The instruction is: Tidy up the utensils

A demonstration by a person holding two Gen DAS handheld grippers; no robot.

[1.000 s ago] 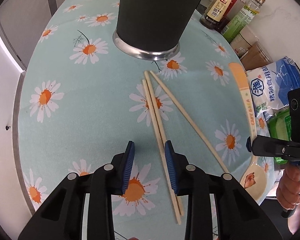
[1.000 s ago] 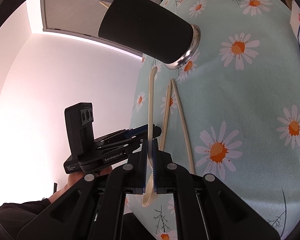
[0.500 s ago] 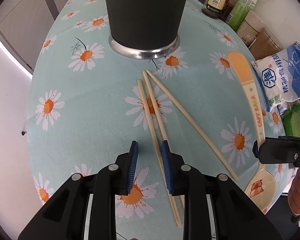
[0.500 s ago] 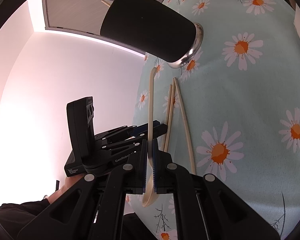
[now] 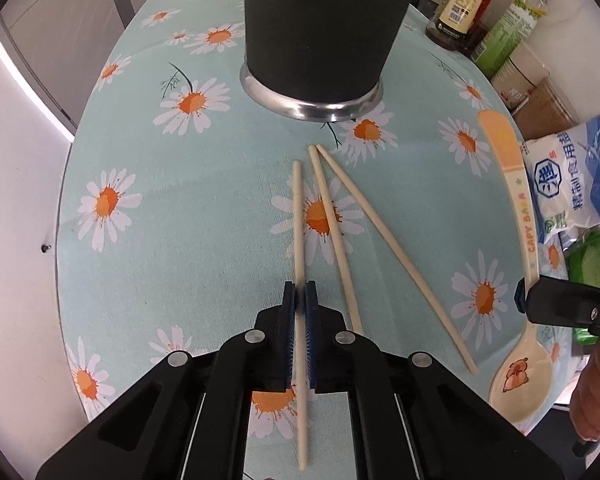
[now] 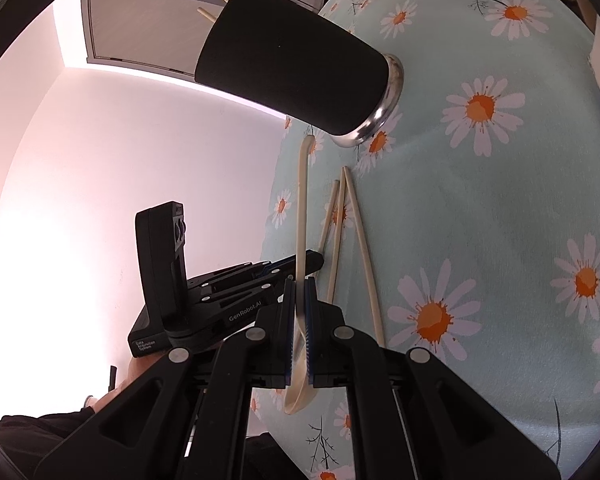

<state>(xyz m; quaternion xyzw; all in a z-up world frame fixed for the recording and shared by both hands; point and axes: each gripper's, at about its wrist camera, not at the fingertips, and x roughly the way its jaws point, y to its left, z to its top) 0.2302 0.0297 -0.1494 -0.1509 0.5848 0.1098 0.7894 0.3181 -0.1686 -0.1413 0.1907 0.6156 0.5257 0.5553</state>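
The left gripper [image 5: 300, 300], wide apart a second ago, is now clamped on one slim, pale wooden chopstick [image 5: 298, 220] lying on the daisy-print tablecloth [image 5: 180, 200], beside two others [image 5: 364, 232]. The right gripper [image 6: 299, 300] still pinches the smooth cream plastic spoon [image 5: 516, 216] near the matte black, steel-rimmed holder [image 5: 320, 32].

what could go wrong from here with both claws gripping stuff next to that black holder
1. The left claw pinches one chopstick well off its middle; it may pivot or slip when lifted.
2. Its far end could snag the two loose chopsticks beside it.
3. The right claw holds the spoon edge-on near the bowl; the long handle could strike the black holder.
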